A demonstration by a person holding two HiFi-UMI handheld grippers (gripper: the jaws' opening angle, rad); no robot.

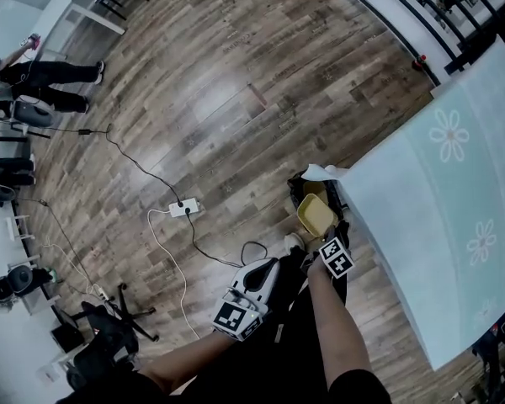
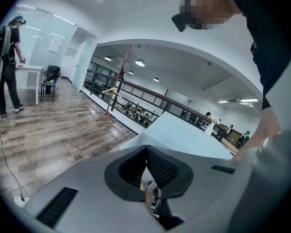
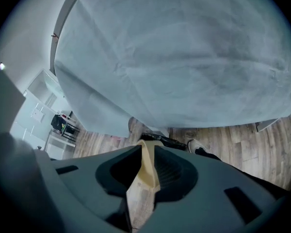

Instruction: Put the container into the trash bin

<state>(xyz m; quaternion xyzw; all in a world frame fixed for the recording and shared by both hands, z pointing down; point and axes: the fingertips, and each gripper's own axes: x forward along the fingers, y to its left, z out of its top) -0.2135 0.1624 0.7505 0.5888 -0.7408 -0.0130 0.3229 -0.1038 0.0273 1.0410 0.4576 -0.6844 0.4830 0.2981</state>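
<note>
our right gripper [image 1: 323, 236] pinches the yellow container [image 1: 316, 215] by its thin rim, just above the trash bin [image 1: 295, 192] beside the table [image 1: 421, 225]. we should centre it over the dark opening, then part the jaws (the left gripper [image 1: 268, 278] hangs aside, jaws together on nothing).

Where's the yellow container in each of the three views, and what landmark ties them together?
Head view: container right of centre, over the bin.
Left gripper view: not in it.
Right gripper view: container bottom centre, edge-on, clamped between the jaws.
Shared landmark: the blue-clothed table, which shows in all three.
</note>
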